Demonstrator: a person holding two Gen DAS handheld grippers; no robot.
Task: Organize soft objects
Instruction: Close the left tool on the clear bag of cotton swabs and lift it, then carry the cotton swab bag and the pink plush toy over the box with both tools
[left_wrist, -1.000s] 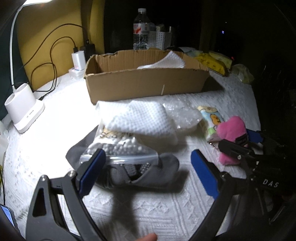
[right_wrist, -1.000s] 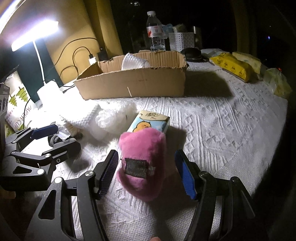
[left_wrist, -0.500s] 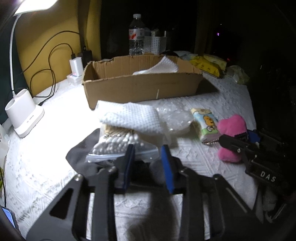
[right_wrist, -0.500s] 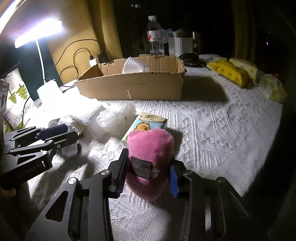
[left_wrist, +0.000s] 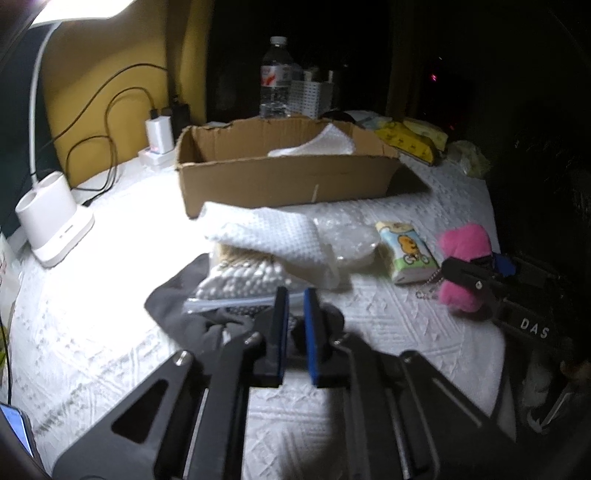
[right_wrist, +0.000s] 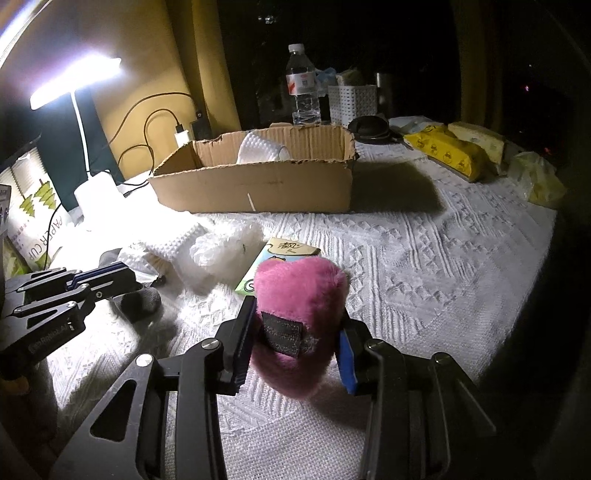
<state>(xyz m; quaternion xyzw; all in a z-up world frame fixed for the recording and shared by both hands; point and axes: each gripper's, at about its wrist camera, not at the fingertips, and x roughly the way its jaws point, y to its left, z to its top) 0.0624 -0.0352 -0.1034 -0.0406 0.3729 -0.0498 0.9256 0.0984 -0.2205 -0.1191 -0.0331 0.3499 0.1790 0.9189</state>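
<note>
Squeezing the pink plush (right_wrist: 301, 325), my right gripper (right_wrist: 297, 343) has its jaws pressed into both sides, just in front of the cardboard box (right_wrist: 255, 184). My left gripper (left_wrist: 295, 325) is nearly closed, pinching the grey sock (left_wrist: 207, 325) in front of that box, left of the plush.

Pink plush toy (right_wrist: 301, 317) — brown cardboard box (right_wrist: 255, 188)

Fuzzy pink plush toy (right_wrist: 301, 325), matt corrugated cardboard box (right_wrist: 258, 184), textured white woven tablecloth (right_wrist: 424, 266).
</note>
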